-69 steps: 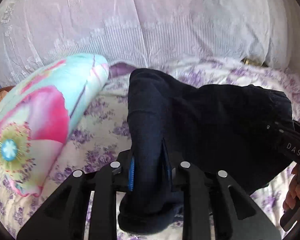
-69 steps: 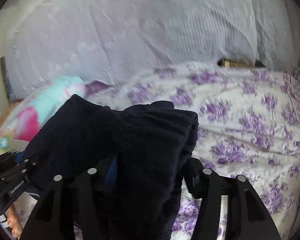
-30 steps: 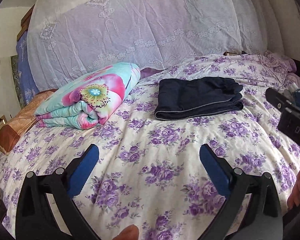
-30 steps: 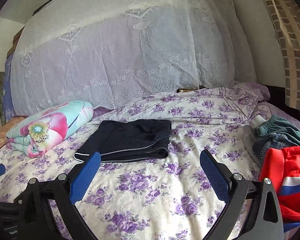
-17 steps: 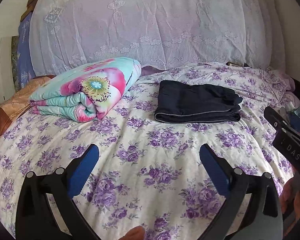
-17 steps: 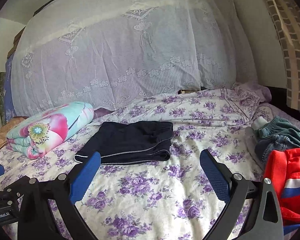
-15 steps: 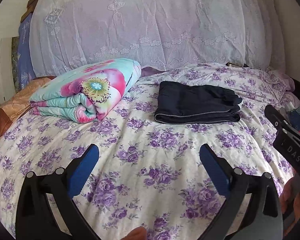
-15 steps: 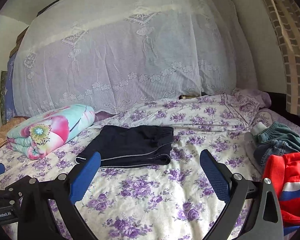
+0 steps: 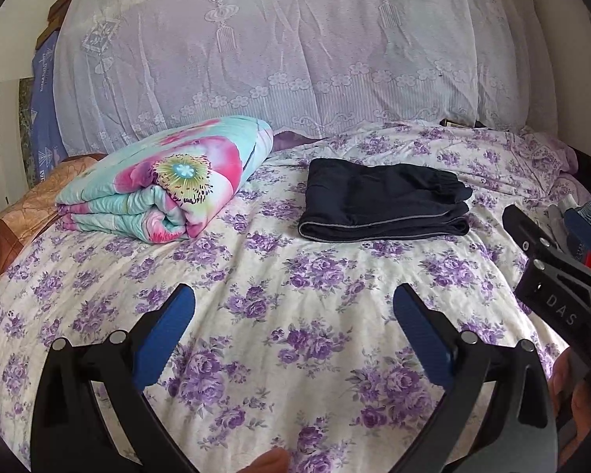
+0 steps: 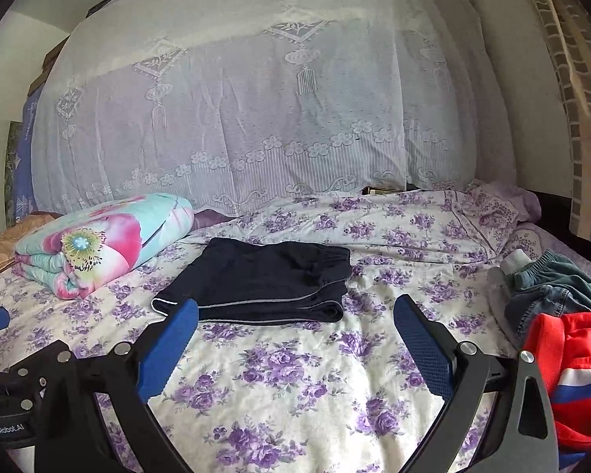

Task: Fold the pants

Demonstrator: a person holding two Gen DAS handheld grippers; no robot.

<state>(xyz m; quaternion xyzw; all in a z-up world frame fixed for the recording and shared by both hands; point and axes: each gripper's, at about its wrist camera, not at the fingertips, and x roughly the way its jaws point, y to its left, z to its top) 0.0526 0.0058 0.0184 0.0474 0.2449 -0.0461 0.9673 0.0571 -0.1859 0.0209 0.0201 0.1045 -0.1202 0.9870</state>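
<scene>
At my far left, around ten o'clock, a rolled flowered quilt [image 9: 165, 189] lies on the purple-flowered bedsheet [image 9: 295, 315]. My left gripper [image 9: 293, 327] is spread wide with nothing between its blue pads, hovering over bare sheet. The dark pants [image 9: 382, 205] lie ahead at about one o'clock from it, well apart, folded into a flat rectangle with the pale seam along the near edge. My right gripper [image 10: 295, 331] is equally wide open and empty; from it the pants [image 10: 264, 287] sit near eleven to twelve o'clock, just beyond the left pad. Further right, at three o'clock, a heap of jeans [image 10: 551, 291] and a red garment [image 10: 571, 374] waits. I judge the fold finished and released; the next move probably calls for swinging right toward that heap for another pair.
</scene>
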